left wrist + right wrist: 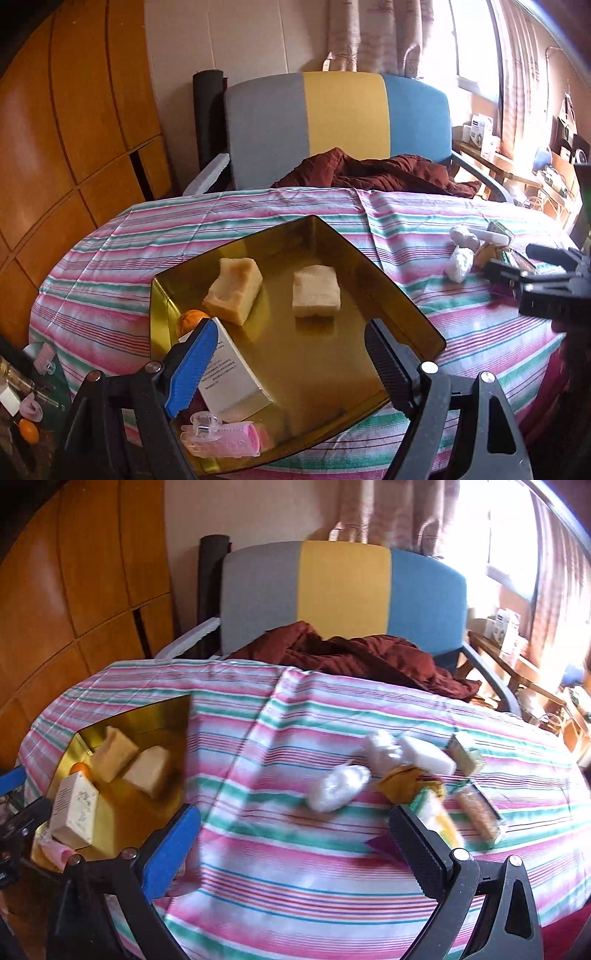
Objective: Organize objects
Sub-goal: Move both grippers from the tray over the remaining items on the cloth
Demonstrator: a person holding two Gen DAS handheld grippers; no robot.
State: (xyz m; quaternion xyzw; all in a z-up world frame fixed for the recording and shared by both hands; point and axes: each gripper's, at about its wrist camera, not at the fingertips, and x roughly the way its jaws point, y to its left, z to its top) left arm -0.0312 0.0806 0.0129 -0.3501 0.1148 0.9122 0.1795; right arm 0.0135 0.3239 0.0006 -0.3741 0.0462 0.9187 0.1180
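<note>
Clutter near table's right edge: crumpled white plastic wad looks light, soft, squashy—pinch mid-bulge; right hand-held gripper wide, empty; left hand-held gripper likewise.

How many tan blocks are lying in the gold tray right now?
2. One tan block lies toward the tray's left side, above the white box; the other sits to its right, near the middle. Nothing seems to hide a third.
</note>
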